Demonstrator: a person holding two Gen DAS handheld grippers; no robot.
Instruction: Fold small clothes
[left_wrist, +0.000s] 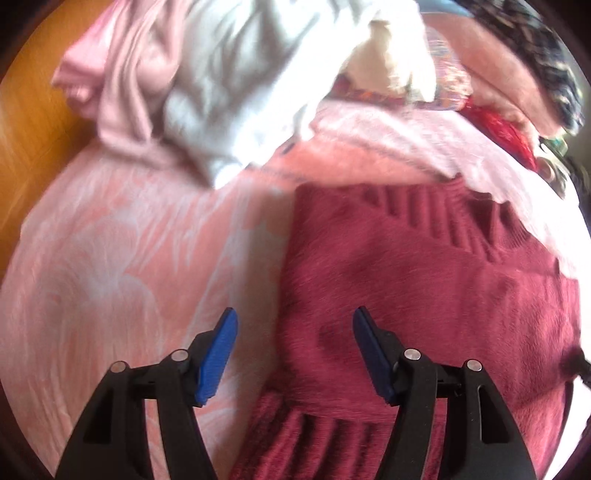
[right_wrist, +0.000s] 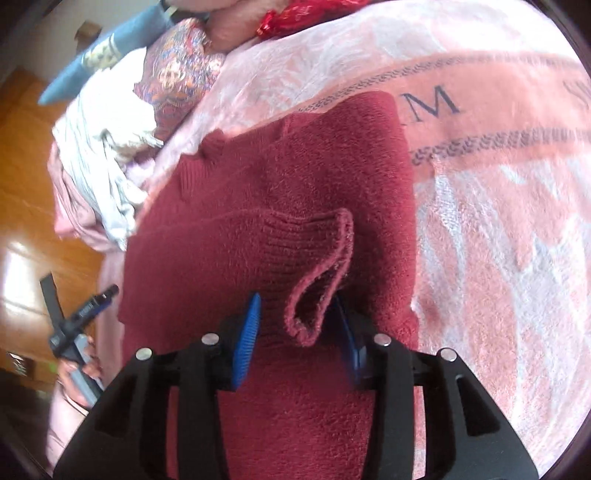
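Sweater (right_wrist: 280, 206), dark red and fuzzy, lies flat on the pink blanket (right_wrist: 498, 258) over the bed. Right tool (right_wrist: 295, 332) gapes wide, its blue pads either side of the sleeve cuff (right_wrist: 317, 295) but not pinching it. Left tool (left_wrist: 295, 354) also spread wide, empty, hovering over the sweater's edge. Looks soft, limp, fairly thick: it should sag, so the ribbed cuff or hem is the place to pinch. Beyond the sweater, the blanket's band shows a large "M"; other lettering unreadable.
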